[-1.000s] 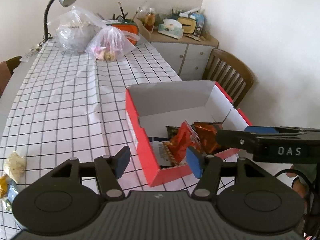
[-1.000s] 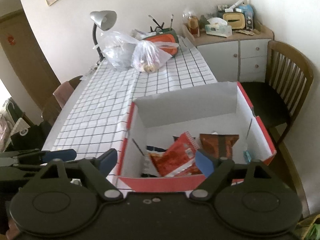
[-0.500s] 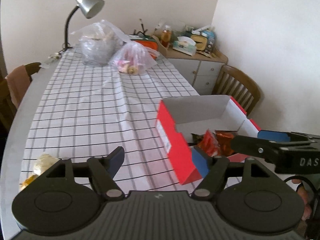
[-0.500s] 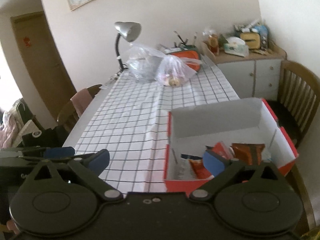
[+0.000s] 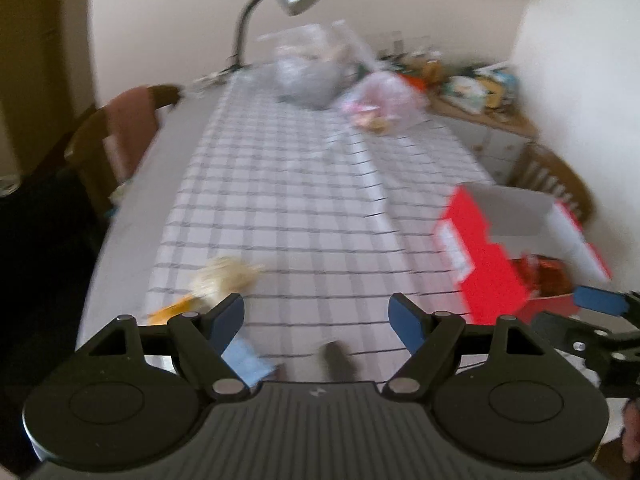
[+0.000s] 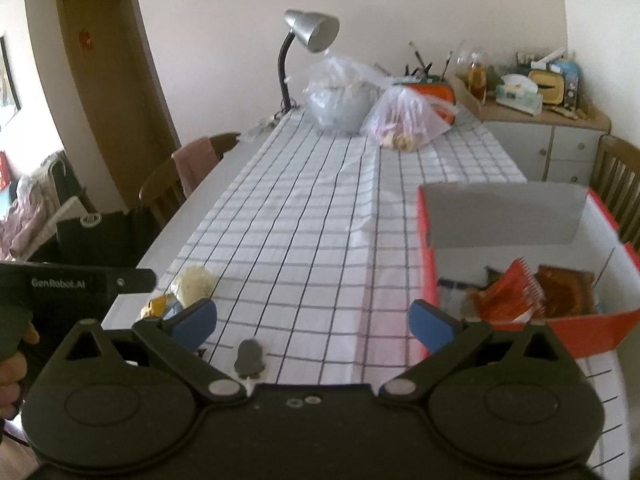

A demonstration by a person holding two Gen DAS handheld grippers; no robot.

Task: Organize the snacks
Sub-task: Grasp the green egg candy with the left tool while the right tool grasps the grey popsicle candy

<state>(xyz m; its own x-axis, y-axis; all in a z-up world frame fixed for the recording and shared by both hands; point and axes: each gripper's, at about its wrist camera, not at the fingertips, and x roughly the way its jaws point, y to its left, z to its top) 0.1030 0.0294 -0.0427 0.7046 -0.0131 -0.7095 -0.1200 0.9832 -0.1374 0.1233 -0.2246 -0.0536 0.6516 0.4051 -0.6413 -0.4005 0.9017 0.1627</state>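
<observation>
A red box [image 6: 425, 268] with a white inside stands on the checked tablecloth at the right and holds several snack packets [image 6: 514, 294]. Loose snacks lie near the table's left front: a pale round one [image 6: 195, 282], a yellow packet [image 6: 154, 306] and a light blue packet [image 5: 245, 360]. A small dark grey thing [image 6: 250, 356] lies just ahead of the fingers. My left gripper [image 5: 316, 312] hovers over the cloth, its jaws opening with nothing between them. My right gripper [image 6: 312, 316] stands wide open and empty, left of the box. The left wrist view is blurred.
A desk lamp [image 6: 310, 32] and two plastic bags [image 6: 340, 96] stand at the table's far end. Chairs [image 6: 188, 176] stand at the left side and behind the box. A cluttered cabinet [image 6: 548, 140] fills the back right corner. The table's left edge [image 6: 160, 248] is close to the loose snacks.
Both grippers have swung left, away from the box, which now sits at the right of each view. The loose snacks have come into view. Both pairs of jaws stand wider.
</observation>
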